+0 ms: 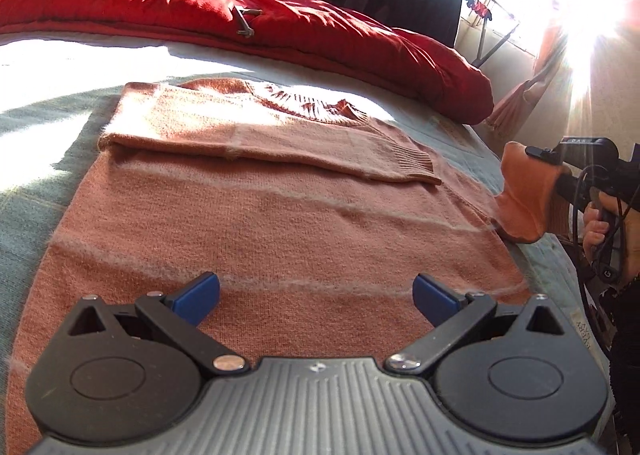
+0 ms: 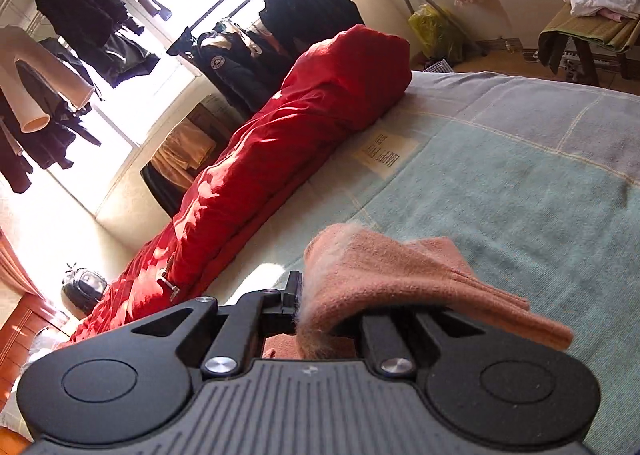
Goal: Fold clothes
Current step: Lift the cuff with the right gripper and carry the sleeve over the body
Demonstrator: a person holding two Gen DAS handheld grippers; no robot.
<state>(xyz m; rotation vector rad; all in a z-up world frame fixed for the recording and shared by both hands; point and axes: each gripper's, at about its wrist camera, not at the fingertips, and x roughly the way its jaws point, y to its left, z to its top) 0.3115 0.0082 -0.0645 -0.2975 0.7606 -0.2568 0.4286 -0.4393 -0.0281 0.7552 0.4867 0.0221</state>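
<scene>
Sweater, salmon knit with pale stripes, lies flat on the bed; far-side sleeve already folded across the chest. Left tool hovers over the hem, blue pads wide apart, holding nothing. Right tool is clamped tight on the other sleeve, lifted at the sweater's right edge; the cloth drapes limply over its fingers. Judgement: light, soft, fuzzy knit with no stiffness, likely to sag and stretch. Best taken near cuff or seam and laid across slowly. Red duvet lies beyond, well apart.
</scene>
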